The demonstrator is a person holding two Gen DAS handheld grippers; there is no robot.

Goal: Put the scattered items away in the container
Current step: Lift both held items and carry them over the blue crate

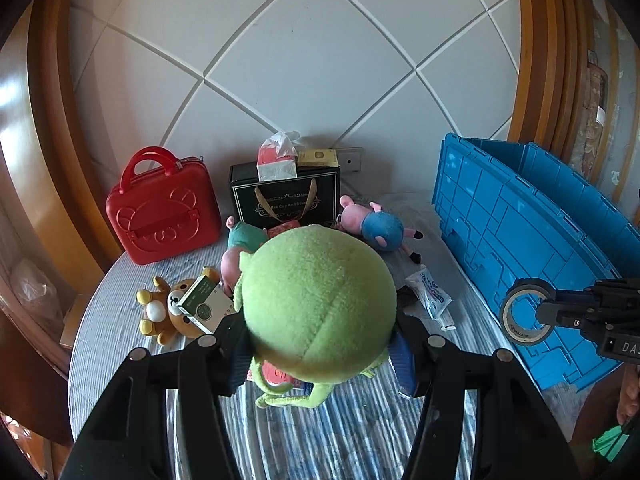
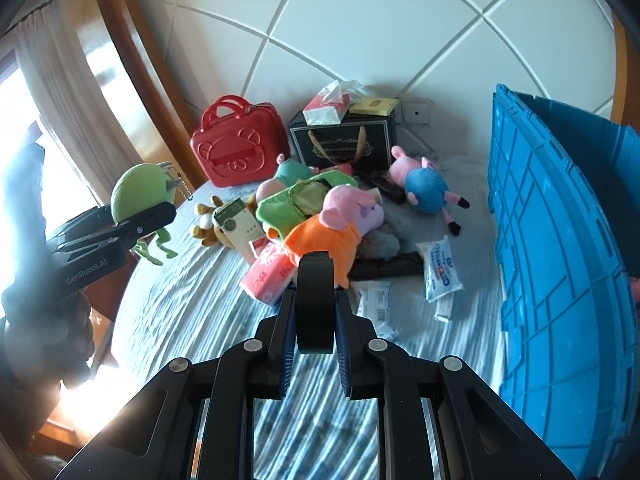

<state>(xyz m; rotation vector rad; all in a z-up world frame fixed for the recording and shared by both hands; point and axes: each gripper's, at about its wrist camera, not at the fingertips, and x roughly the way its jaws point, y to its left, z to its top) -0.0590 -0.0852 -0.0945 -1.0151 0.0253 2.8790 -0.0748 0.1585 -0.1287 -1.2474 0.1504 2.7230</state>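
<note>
My left gripper [image 1: 320, 356] is shut on a round green monster plush [image 1: 316, 304] and holds it above the striped bed; it also shows in the right wrist view [image 2: 138, 194]. My right gripper [image 2: 314, 320] is shut on a roll of tape [image 2: 315, 300], seen in the left wrist view [image 1: 526, 316] beside the blue crate [image 1: 532, 240], which stands at the right [image 2: 560, 248]. A heap of toys lies mid-bed: an orange-dressed pig plush [image 2: 336, 224], a blue-dressed pig plush [image 2: 424, 184], a brown bear [image 1: 168, 312], a pink tissue pack [image 2: 268, 276].
A red case [image 1: 160, 208] and a black gift bag [image 1: 284, 196] with a tissue box [image 1: 278, 160] on top stand against the white padded headboard. White wipe packets [image 2: 440, 272] lie near the crate. A wooden frame and curtain are on the left.
</note>
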